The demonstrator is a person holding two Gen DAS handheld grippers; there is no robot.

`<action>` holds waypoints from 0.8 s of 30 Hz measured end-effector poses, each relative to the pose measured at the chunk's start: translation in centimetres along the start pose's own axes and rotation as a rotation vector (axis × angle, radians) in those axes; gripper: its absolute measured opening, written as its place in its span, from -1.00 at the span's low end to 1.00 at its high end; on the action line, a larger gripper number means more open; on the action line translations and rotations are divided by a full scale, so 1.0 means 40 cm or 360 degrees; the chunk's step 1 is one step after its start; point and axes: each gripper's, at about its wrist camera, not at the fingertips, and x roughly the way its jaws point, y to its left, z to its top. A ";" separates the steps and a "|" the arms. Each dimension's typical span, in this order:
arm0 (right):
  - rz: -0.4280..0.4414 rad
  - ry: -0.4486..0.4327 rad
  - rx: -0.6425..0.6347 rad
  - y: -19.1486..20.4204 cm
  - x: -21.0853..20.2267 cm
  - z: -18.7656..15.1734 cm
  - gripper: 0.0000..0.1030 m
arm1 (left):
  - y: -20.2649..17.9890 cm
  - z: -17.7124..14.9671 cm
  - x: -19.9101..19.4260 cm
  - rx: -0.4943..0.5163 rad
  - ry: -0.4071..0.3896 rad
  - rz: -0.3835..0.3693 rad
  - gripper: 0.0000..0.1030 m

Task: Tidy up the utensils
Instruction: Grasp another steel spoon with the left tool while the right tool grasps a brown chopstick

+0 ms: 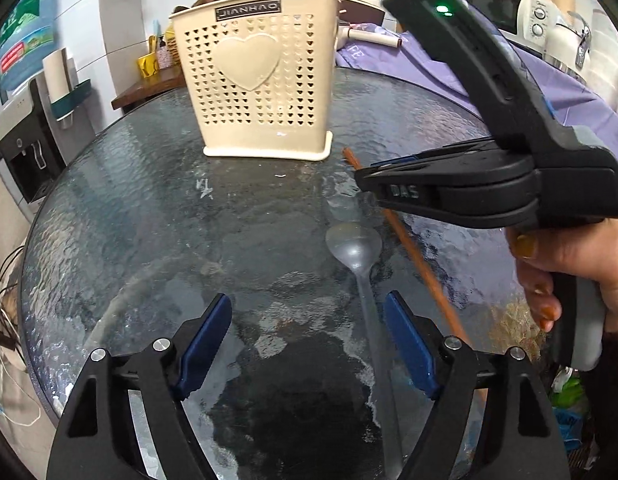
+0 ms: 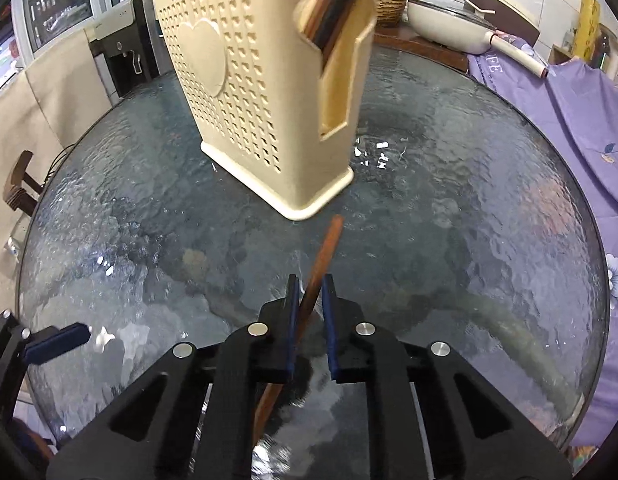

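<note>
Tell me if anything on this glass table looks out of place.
Two utensils lie loose outside the cream utensil holder: a clear plastic spoon and a brown chopstick, which the right hand-held gripper has clamped.

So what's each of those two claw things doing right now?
Left gripper: open, empty, over the clear spoon.
Right gripper: closed on the brown chopstick.

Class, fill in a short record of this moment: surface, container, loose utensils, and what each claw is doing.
surface: round glass table
container: cream holder with heart-shaped holes, upright, handles sticking out of its top
loose utensils: clear spoon and brown chopstick, both on the glass
left claw: open, low over the spoon's handle, not gripping
right claw: shut on the chopstick
not yet done: spoon and chopstick are outside the holder
</note>
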 end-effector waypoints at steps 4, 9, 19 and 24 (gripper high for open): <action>0.0020 -0.0004 0.0017 -0.036 -0.013 -0.018 -0.82 | -0.013 0.012 0.013 0.0022 0.0016 -0.0002 0.44; 0.0027 0.0000 0.0080 -0.070 -0.022 -0.030 -0.83 | -0.031 0.034 0.044 0.0030 0.0056 -0.0047 0.32; 0.0017 -0.0014 0.0058 -0.062 -0.025 -0.038 -0.82 | -0.061 0.089 0.085 0.0042 0.0089 -0.0024 0.06; 0.0023 -0.0015 0.0055 -0.064 -0.024 -0.038 -0.82 | -0.064 0.108 0.094 0.0049 0.0099 -0.0023 -0.26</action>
